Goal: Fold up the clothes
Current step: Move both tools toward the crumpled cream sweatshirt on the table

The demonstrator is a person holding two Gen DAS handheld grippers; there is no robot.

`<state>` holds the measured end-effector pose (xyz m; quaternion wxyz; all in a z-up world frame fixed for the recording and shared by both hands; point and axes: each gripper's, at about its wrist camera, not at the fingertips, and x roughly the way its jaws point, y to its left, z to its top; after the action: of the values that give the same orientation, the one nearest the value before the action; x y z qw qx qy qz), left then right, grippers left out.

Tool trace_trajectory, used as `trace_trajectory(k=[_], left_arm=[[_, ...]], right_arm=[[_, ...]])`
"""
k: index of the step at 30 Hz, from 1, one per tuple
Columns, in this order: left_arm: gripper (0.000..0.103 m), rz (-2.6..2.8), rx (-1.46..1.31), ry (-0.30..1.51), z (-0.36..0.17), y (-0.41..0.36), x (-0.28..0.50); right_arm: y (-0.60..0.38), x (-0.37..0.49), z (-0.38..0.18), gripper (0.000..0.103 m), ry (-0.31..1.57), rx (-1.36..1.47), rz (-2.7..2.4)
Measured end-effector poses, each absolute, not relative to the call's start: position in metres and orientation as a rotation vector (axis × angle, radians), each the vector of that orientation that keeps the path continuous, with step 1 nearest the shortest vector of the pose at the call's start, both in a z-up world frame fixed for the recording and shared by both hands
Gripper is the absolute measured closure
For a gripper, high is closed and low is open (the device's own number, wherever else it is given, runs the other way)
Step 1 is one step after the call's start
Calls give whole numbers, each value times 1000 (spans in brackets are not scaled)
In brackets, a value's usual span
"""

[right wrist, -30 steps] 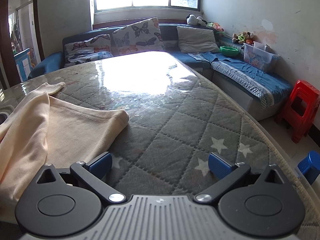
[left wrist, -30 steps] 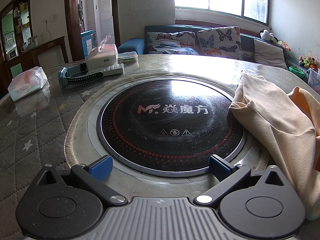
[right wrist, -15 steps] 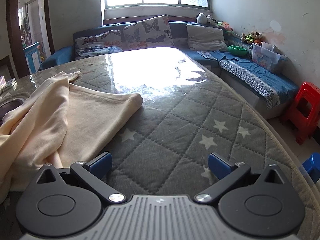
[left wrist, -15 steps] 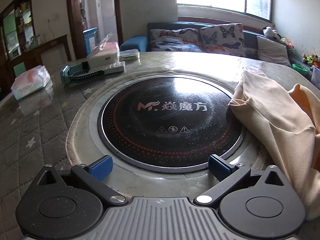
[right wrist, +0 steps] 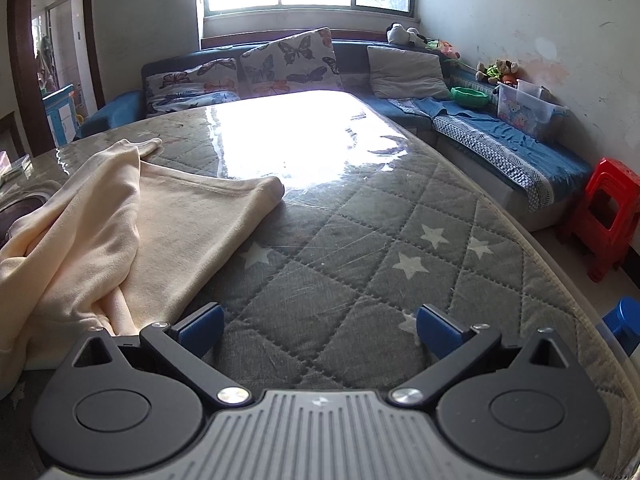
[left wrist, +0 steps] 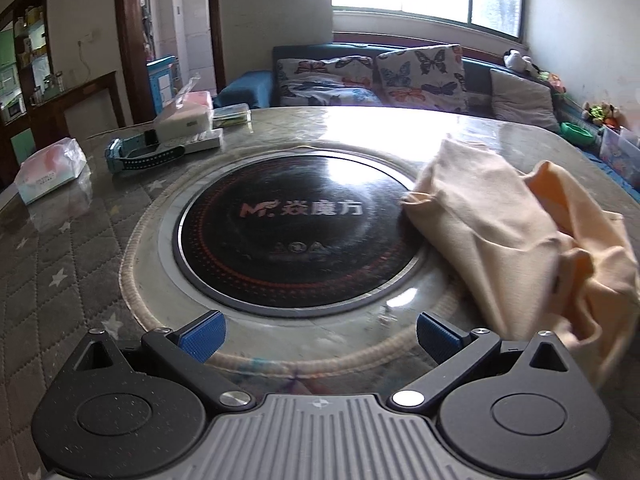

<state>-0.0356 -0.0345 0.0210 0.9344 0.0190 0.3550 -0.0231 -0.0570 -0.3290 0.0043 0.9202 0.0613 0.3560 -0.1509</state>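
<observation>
Cloth is the whole job here: a cream garment [right wrist: 132, 216] lies rumpled on the quilted table cover [right wrist: 360, 264], its left part draped over the rim of the round black hotplate [left wrist: 296, 232] and the rest spreading away from the hotplate toward the sofa side. Neither tool has it. The left gripper [left wrist: 318, 338] hangs near the hotplate's front edge with jaws spread and nothing between them; the right gripper [right wrist: 318, 330], likewise released, sits beyond the garment from the hotplate, one blue pad just beside the hem. Judging from the bunching, the sensible start is to pinch two separate corners, draw the fabric flat off the hotplate, and only then fold.
</observation>
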Motion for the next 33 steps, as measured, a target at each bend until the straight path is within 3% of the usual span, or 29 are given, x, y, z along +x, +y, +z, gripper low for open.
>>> trace_trajectory(k=[33], left_arm=[[0,-141,74,761,28,-65,-69]], right_arm=[[-258,-105,37,0,695,20,-10]])
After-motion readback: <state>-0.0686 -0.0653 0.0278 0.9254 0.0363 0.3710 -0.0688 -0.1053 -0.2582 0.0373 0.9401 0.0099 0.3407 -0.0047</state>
